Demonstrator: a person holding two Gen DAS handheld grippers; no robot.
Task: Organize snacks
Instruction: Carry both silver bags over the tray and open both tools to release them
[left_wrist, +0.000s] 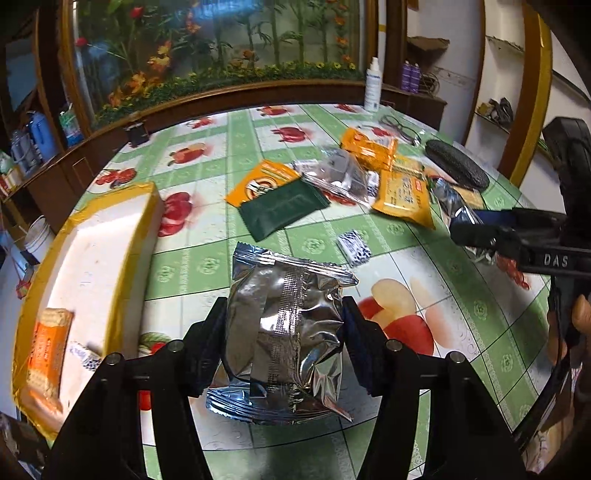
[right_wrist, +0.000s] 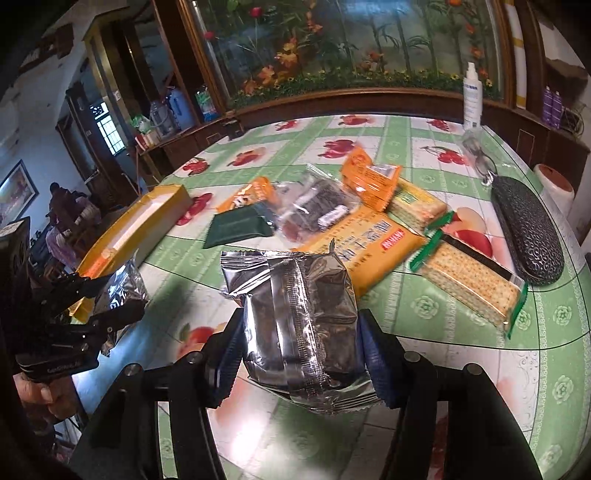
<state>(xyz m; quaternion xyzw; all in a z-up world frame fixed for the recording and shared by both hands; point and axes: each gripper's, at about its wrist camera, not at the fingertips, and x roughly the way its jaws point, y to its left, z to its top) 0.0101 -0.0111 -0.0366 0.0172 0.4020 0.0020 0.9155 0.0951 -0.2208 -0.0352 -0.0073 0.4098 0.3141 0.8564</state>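
A: Left wrist view, quick pass. Left gripper (left_wrist: 282, 343) pinches a crinkled silver foil snack pack (left_wrist: 284, 328) at lower centre, pads pressed on both its sides, pack off the green fruit-print tablecloth (left_wrist: 207, 155).

B: Tray?

A: Yellow-rimmed white tray (left_wrist: 92, 258) at left of frame, an orange cracker packet (left_wrist: 46, 354) lying inside it. Right gripper (left_wrist: 476, 236) at right edge.

B: Right wrist view?

A: Right gripper (right_wrist: 299, 345) clamps a second silver foil pack (right_wrist: 299, 325) at centre, blue pads against its sides. Left gripper (right_wrist: 107, 295) at left edge, holding its silver pack (right_wrist: 120, 295) next to the tray.

B: Pile?

A: Upper centre: dark green flat sachet (right_wrist: 240, 227), clear bag of dark snacks (right_wrist: 317, 206), big yellow biscuit pack (right_wrist: 365, 247), green-trimmed cracker sleeve (right_wrist: 472, 280). Black textured glasses case (right_wrist: 528, 229) at right.
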